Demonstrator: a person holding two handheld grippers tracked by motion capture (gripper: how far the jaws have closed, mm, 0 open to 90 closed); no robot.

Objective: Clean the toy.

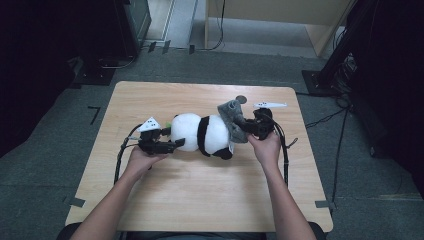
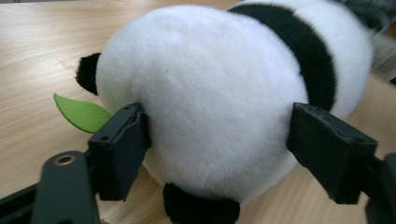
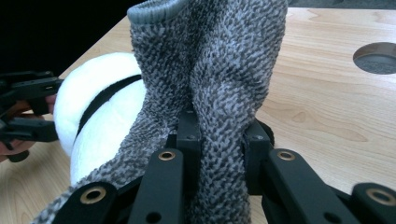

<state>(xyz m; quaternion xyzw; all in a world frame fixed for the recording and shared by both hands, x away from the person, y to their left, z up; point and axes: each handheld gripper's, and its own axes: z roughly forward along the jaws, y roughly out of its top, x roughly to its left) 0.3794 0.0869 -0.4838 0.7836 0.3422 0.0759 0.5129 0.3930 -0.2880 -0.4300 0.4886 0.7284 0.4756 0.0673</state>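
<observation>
A black-and-white plush panda (image 1: 200, 134) lies on its side at the middle of the wooden table (image 1: 200, 200). My left gripper (image 1: 175, 145) is at its rear end. In the left gripper view the open jaws (image 2: 217, 121) straddle the white rump (image 2: 210, 70), with the pads at the fur but not squeezing it. A green felt leaf (image 2: 81, 114) sticks out beside the left jaw. A grey knitted sock (image 1: 232, 117) covers the panda's head end. My right gripper (image 1: 251, 127) is shut on a fold of that sock (image 3: 219, 70), and its jaws (image 3: 222, 128) pinch the fabric. The panda's body (image 3: 93, 107) shows behind.
A round hole (image 3: 376, 57) is cut into the tabletop near the far edge (image 1: 241, 99). Cables trail from both grippers, and more run across the floor (image 1: 330, 117) to the right. Dark equipment stands around the table.
</observation>
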